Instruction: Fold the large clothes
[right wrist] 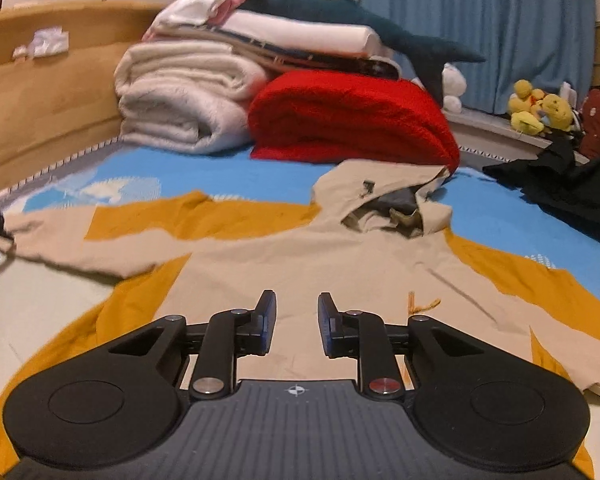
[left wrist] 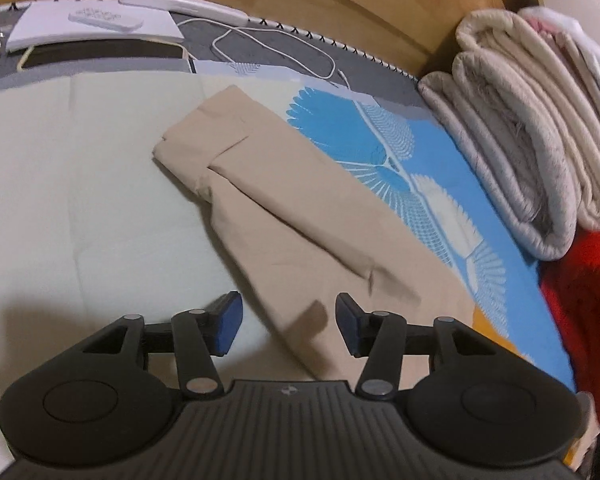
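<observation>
Left wrist view: my left gripper (left wrist: 288, 326) hung with fingers apart, holding nothing, over the beige hooded jacket (left wrist: 300, 216); its sleeve ran toward the bed's (left wrist: 60, 180) headboard edge, cuff creased.

Right wrist view: my right gripper (right wrist: 297, 322) also stood apart and empty over the jacket's body; hood (right wrist: 384, 196) toward the red blanket (right wrist: 352, 116); jacket spread flat; judged: folding barely begun.

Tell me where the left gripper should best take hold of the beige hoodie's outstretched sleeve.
Probably at the cuff end of the sleeve, coming from above: it lies flat along the bed, and the left gripper, open, already points along it.
</observation>
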The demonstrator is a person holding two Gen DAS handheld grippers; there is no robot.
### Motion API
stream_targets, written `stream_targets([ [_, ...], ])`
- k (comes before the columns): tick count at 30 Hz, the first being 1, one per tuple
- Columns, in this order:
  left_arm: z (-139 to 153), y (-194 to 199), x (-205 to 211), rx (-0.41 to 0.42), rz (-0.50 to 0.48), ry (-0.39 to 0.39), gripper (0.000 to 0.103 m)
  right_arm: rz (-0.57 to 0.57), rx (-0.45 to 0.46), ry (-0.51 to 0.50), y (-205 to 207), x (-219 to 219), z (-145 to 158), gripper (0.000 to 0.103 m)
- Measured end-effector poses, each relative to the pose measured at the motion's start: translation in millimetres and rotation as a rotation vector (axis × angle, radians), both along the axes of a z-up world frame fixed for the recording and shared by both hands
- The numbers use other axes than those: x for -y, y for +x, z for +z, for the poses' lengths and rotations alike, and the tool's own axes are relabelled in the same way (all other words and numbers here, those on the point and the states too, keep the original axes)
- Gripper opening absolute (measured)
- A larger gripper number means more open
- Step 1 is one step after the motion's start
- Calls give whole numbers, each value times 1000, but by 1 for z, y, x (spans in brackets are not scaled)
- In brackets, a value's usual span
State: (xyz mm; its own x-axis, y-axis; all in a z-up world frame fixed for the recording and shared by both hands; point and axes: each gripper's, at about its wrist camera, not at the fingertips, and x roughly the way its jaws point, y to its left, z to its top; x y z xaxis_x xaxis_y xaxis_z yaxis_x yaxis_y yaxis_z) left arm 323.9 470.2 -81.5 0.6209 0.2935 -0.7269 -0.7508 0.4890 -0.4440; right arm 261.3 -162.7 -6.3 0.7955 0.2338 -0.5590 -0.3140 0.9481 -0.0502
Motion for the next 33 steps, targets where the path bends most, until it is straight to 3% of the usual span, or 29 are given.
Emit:
stream_targets([
  [2, -1, 6, 2, -15, -10, 16, 13, -1, -18, -7, 1, -1, -2, 24],
  [3, -1, 7, 4, -30, -16, 36, 7, -3, -24, -7, 1, -1, -3, 24],
  [6, 14, 13, 18, -55, -4, 154, 0, -8, -30, -1, 1, 3, -1, 24],
  [8, 36, 26, 43, -48, -29, 289, 0, -10, -31, 6, 1, 6, 1, 24],
  [11, 82, 44, 104, 43, -125, 402, 0, -11, -22, 27, -1, 10, 9, 21],
  [13, 113, 54, 169, 138, -260, 432, 0, -12, -8, 35, -4, 13, 16, 7],
  [16, 147, 52, 283, 274, -524, 481, 0, -32, 7, 40, -9, 18, 24, 7],
  [19, 156, 36, 404, 364, -858, 438, 0, -86, -12, 37, -13, 29, 27, 7],
  [21, 146, 27, 471, 361, -1113, 334, 6, -133, -32, 39, -14, 39, 25, 7],
  [22, 138, 25, 497, 321, -1247, 286, 20, -157, -43, 38, -15, 44, 24, 8],
  [23, 132, 21, 518, 271, -1343, 289, 30, -185, -59, 33, -14, 50, 23, 9],
  [24, 129, 11, 534, 234, -1376, 368, 30, -205, -72, 30, -13, 55, 22, 9],
  [26, 136, -3, 535, 218, -1338, 464, 30, -240, -95, 35, -11, 66, 23, 11],
  [28, 153, -7, 505, 212, -1209, 403, 30, -277, -102, 53, -8, 76, 27, 11],
  [30, 165, -4, 473, 152, -1034, 347, 30, -313, -102, 96, -6, 88, 35, 11],
  [33, 172, -6, 446, 91, -896, 379, 31, -330, -79, 139, -3, 97, 42, 11],
])
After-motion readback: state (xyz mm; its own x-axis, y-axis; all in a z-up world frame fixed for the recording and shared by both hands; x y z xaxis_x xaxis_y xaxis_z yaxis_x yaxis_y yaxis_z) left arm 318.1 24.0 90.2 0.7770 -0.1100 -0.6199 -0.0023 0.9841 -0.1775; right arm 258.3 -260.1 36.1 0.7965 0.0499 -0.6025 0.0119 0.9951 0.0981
